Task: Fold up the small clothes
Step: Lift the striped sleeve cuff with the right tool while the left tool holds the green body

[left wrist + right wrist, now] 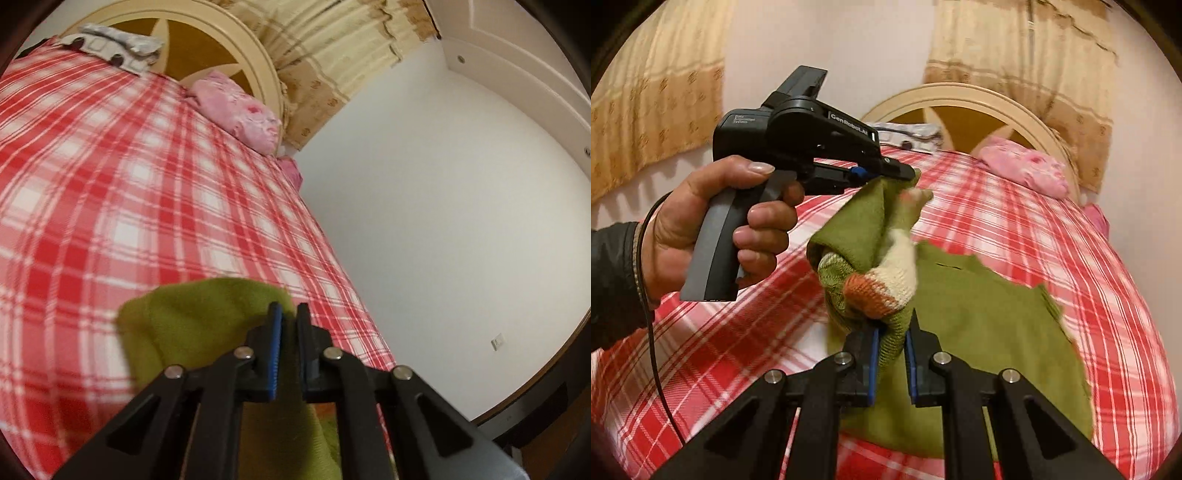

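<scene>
Red-checked bedspread [1015, 221] lay under a green knitted garment [979, 325], half lifted; left gripper [289, 314] and right gripper [892, 328] each clamped its fabric, folding barely begun, no fold laid yet

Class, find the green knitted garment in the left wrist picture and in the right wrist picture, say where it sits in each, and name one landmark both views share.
Left wrist view: the green knitted garment fills the bottom centre, pinched in the left gripper.
Right wrist view: the garment spreads across the centre and lower right, held by both grippers.
Shared landmark: the pink pillow by the headboard.
</scene>
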